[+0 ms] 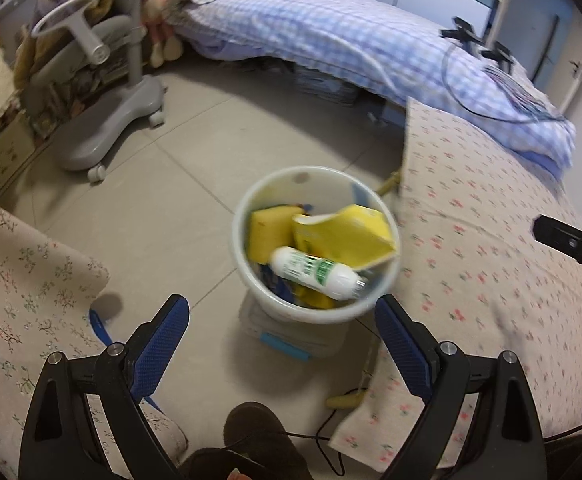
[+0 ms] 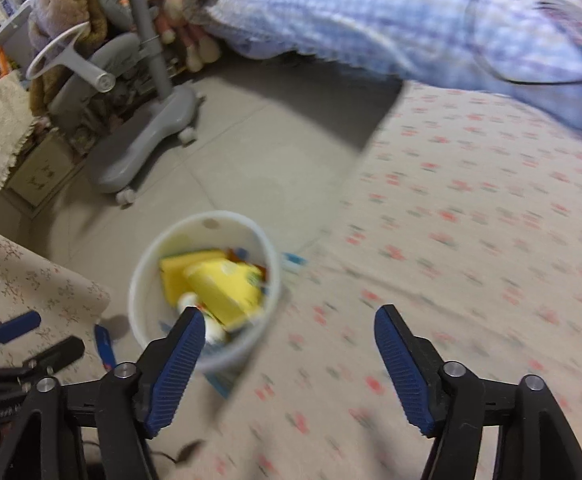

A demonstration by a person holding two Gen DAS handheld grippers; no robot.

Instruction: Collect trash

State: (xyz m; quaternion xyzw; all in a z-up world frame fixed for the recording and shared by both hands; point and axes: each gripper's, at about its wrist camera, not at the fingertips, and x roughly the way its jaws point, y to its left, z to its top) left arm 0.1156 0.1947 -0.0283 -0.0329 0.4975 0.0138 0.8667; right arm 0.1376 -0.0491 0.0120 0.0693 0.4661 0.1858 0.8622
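The white bin (image 1: 317,246) stands on the floor just off the bed's corner, holding a yellow carton (image 1: 347,236) and a white bottle (image 1: 317,274) lying crosswise; the left gripper (image 1: 283,340) hangs straight above it, nearer than the right gripper (image 2: 289,354), both spread wide and empty

1 white bin (image 1: 243,240) on the floor (image 1: 163,216), by the edge of the flowered bed (image 1: 471,240). In it: 2 yellow cartons (image 1: 351,232), 1 white bottle w/ green print (image 1: 315,270), plus some blurred scraps, count unclear. 1 grey wheeled chair (image 1: 107,136). 1 checked blue quilt (image 1: 331,32). 2 grippers: left (image 1: 282,312), right (image 2: 289,322), both w/ jaws apart and holding nothing.
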